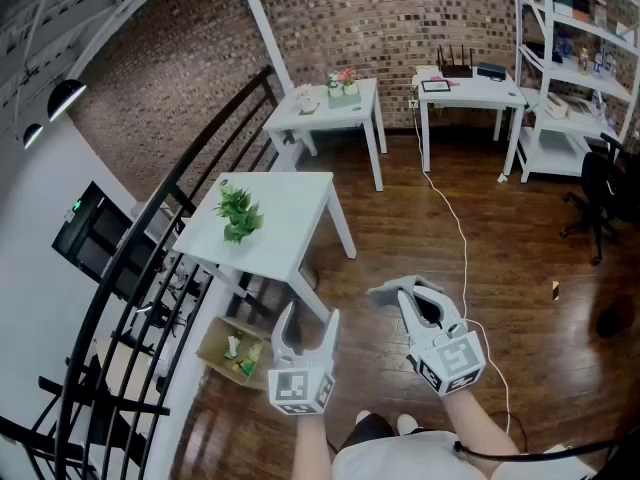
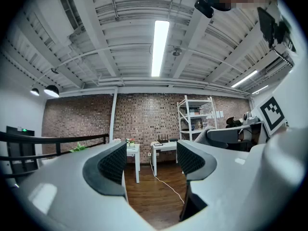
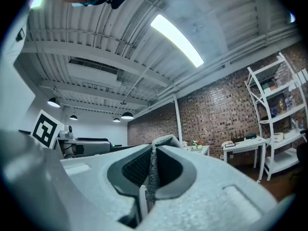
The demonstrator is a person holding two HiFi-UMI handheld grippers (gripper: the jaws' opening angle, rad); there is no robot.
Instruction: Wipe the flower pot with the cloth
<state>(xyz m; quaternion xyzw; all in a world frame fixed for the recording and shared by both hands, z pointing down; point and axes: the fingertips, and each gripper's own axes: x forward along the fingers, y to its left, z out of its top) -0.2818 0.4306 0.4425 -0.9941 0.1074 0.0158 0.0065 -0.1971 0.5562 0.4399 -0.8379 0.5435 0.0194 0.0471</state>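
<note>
Cloth (image 1: 383, 291) sits pinched between the closed jaws of the right gripper (image 1: 408, 306), we judge to carry it ready for wiping, while the left gripper (image 1: 306, 324), jaws narrowly apart on nothing, is free to steady the flower pot (image 1: 240, 230) standing well apart at eleven o'clock on the white table (image 1: 300, 193).

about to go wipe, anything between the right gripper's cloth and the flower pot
Nothing visible does. Between the right gripper, shut on the cloth, and the flower pot lie only wood floor and bare white table top.
</note>
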